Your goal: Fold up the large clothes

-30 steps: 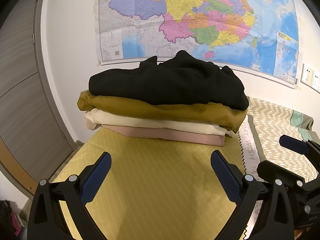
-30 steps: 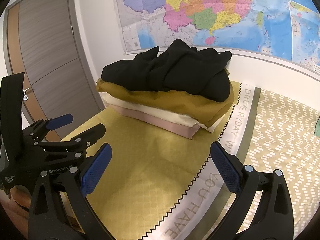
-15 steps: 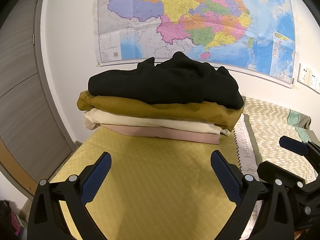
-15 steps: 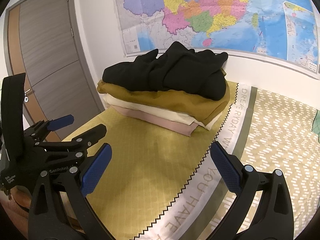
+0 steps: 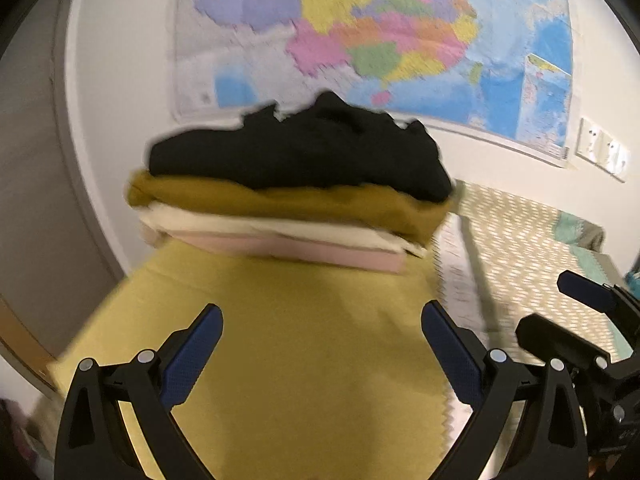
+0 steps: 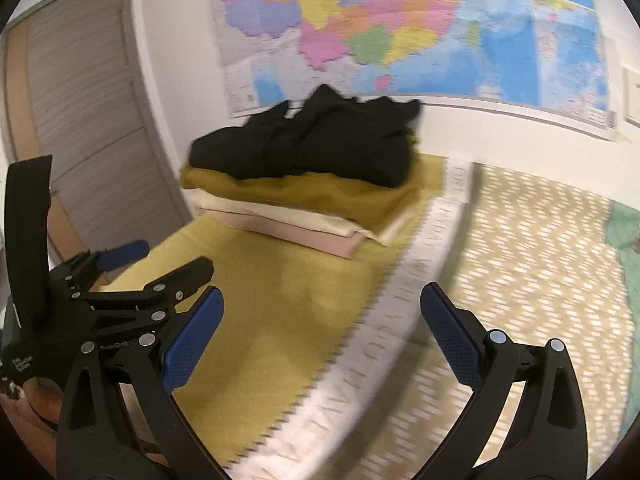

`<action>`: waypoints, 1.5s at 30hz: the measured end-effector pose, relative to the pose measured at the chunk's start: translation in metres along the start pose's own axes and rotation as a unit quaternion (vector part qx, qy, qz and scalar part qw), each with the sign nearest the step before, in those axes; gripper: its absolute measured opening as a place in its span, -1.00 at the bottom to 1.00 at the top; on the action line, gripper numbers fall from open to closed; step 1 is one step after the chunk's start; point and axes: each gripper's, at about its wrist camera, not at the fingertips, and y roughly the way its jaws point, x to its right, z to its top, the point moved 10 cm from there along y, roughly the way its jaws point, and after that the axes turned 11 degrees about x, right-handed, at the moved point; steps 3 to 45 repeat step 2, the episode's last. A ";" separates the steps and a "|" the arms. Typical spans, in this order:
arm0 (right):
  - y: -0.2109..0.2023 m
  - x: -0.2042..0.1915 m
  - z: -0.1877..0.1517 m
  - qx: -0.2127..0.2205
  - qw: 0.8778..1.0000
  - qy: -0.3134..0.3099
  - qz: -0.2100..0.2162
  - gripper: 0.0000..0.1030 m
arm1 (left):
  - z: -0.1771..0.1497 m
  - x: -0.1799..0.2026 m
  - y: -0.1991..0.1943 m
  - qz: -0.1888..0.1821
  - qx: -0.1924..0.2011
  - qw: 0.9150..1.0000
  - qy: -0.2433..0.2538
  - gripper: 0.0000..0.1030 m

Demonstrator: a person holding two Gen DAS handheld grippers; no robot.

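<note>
Matt cloth stack; glossy paper map; matt plastic pads

Ahead of us: white wall with colourful map; grey door left; patterned bedspread right.

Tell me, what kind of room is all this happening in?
Most likely a bedroom at home. A bed covered by a patterned bedspread fills the foreground, a stack of folded clothes sits on it, and a large colourful wall map hangs beside a grey door.
</note>
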 end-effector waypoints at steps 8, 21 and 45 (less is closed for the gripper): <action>-0.010 0.023 -0.004 -0.001 0.999 0.006 -0.031 0.89 | -0.009 0.017 0.008 -0.016 -0.020 1.000 0.001 0.87; -0.010 0.023 -0.004 -0.001 0.999 0.006 -0.031 0.89 | -0.009 0.017 0.008 -0.016 -0.020 1.000 0.001 0.87; -0.010 0.023 -0.004 -0.001 0.999 0.006 -0.031 0.89 | -0.009 0.017 0.008 -0.016 -0.020 1.000 0.001 0.87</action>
